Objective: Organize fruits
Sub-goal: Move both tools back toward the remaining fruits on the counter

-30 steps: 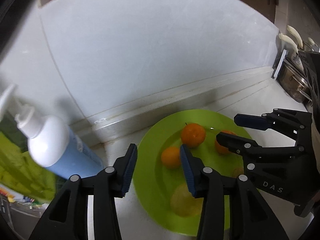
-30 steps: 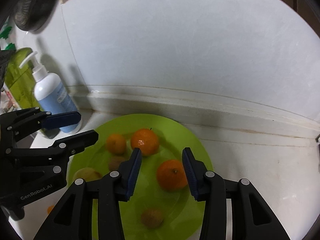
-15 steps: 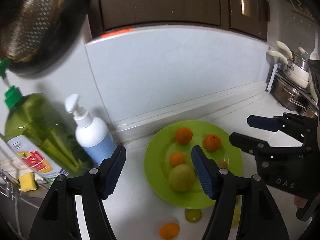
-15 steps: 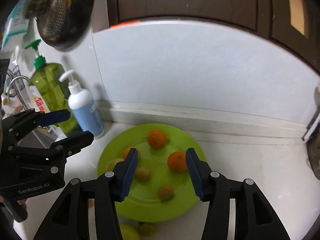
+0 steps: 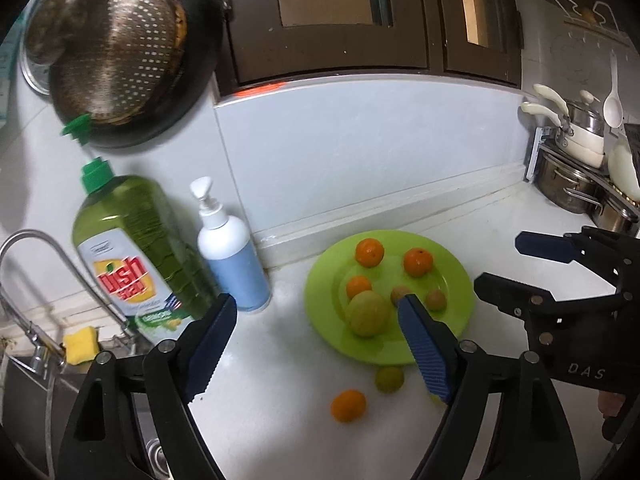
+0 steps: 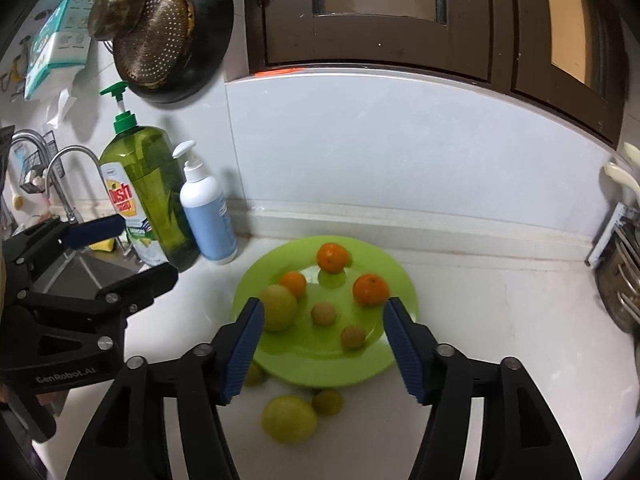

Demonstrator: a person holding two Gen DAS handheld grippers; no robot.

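Note:
A lime-green plate point(image 5: 320, 280) point(image 6: 404, 280) lies on the white counter and carries three oranges point(image 5: 370, 252) point(image 6: 370, 289), a big yellow-green fruit point(image 5: 366, 314) point(image 6: 278, 307) and two small brownish fruits point(image 6: 323, 314). Loose on the counter in front of it are an orange point(image 5: 348, 405), small green fruits point(image 5: 389, 379) point(image 6: 327, 402) and a large yellow-green fruit point(image 6: 289, 419). My left gripper point(image 5: 318, 305) point(image 6: 146, 246) hovers above and short of the plate, jaws opening, nothing between them. To its right, my right gripper point(image 6: 323, 305) point(image 5: 500, 260) is also opening and empty.
A green dish-soap bottle point(image 5: 128, 248) and a white-and-blue pump bottle point(image 5: 228, 256) stand left of the plate by the wall. Further left are a faucet point(image 5: 36, 256), a sink and a yellow sponge point(image 5: 82, 344). Pots point(image 5: 576, 168) sit at the right. A strainer point(image 6: 156, 40) hangs above.
Both grippers have pulled back and up from the plate, and their jaws have widened. Loose fruit on the counter and the bottles have come into view.

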